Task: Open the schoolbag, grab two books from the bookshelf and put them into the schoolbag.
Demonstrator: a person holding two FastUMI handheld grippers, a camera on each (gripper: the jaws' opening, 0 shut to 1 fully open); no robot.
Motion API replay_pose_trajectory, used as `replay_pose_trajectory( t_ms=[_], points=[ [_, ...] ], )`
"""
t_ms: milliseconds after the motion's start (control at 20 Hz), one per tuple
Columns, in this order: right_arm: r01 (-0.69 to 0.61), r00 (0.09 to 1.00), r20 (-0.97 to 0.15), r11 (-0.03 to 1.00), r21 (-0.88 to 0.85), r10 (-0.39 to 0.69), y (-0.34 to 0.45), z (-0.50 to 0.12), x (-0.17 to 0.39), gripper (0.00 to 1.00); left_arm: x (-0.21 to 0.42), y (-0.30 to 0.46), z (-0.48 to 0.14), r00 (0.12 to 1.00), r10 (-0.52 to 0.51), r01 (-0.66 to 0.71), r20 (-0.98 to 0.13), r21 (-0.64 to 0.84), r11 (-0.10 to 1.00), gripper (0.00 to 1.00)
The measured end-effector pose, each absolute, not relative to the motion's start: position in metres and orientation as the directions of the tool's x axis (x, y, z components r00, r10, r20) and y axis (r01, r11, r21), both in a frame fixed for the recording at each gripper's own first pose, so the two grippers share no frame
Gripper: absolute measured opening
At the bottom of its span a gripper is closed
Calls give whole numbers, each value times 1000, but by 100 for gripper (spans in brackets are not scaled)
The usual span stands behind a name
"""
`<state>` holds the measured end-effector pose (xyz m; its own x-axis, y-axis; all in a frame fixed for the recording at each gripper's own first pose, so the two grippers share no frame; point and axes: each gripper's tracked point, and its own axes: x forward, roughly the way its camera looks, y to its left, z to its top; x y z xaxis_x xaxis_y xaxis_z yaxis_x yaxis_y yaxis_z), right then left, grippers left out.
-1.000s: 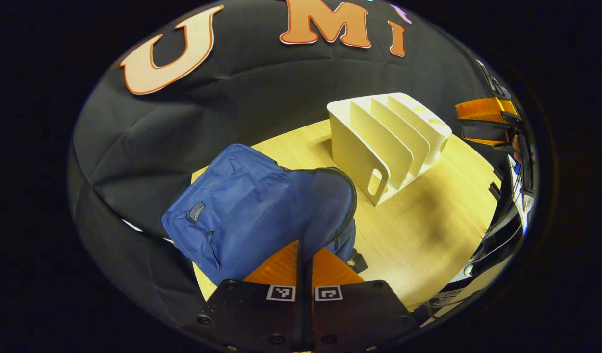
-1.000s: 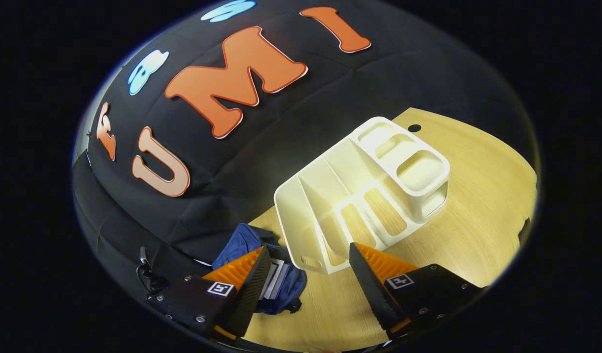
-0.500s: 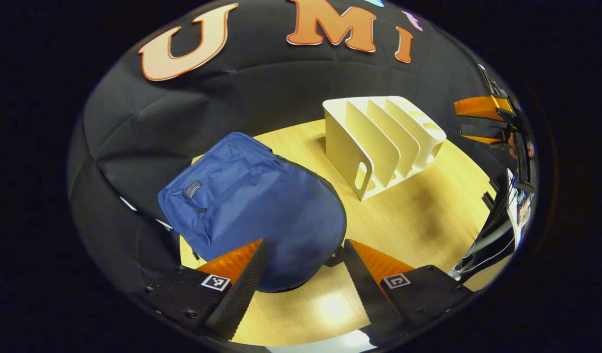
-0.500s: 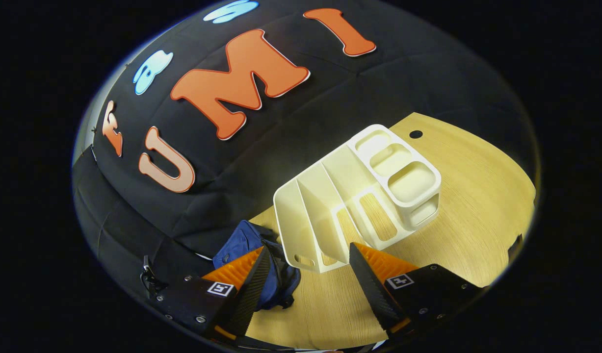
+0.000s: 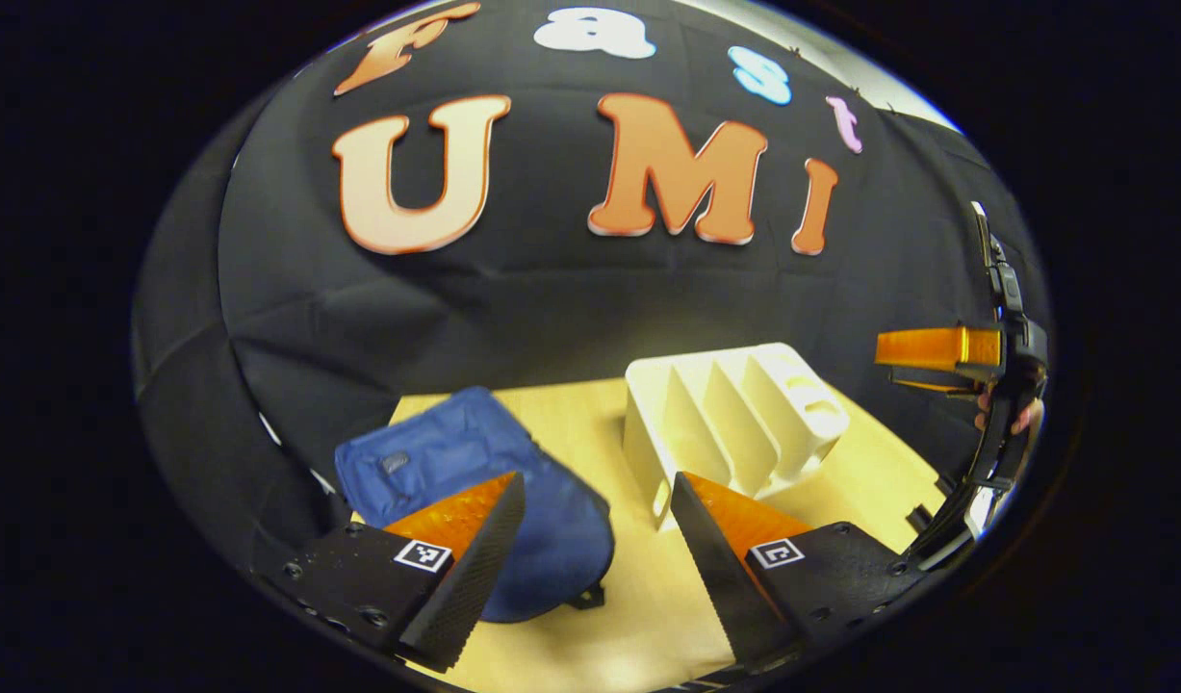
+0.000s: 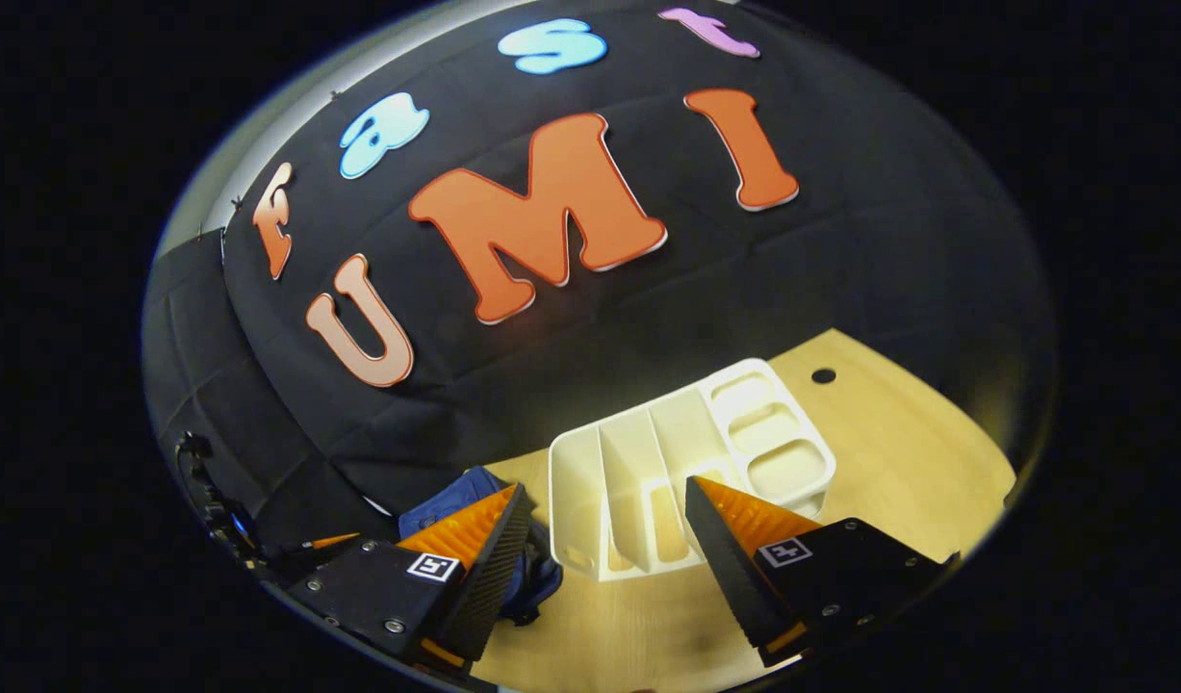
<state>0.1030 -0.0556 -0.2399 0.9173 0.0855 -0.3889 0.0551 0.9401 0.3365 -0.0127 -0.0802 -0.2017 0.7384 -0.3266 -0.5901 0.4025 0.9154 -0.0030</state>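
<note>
two hand-held grippers are hovering above a wooden table (image 5: 869,472) in a booth. the left gripper (image 5: 590,520) is holding its fingers spread apart with nothing between them, over a blue schoolbag (image 5: 436,462) lying flat near the table's left end. the right gripper (image 6: 604,525) is likewise gaping and gripping nothing, above a cream bookshelf (image 6: 667,462) standing just beside the schoolbag (image 6: 446,493). the bookshelf (image 5: 734,409) slots are showing no books; the bag's opening cannot be made out.

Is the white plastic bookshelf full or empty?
Empty: the white plastic bookshelf on the wooden table has bare slots, with no books between its dividers.
</note>
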Motion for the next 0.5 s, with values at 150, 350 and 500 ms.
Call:
replay_pose_trajectory(
  t_ms=[150, 350, 500],
  points=[
    [87, 951, -310, 957, 278, 4, -77, -213, 103, 96, -9, -119, -169, 781, -357, 415, -513, 0, 910, 96],
    [136, 969, -232, 966, 221, -83, -105, -191, 96, 96, -3, -152, -144, 835, -374, 425, -403, 42, 904, 96],
    [157, 973, -191, 975, 158, -126, -122, -185, 89, 96, -7, -179, -136, 840, -394, 433, -373, 25, 901, 96]
  ],
)
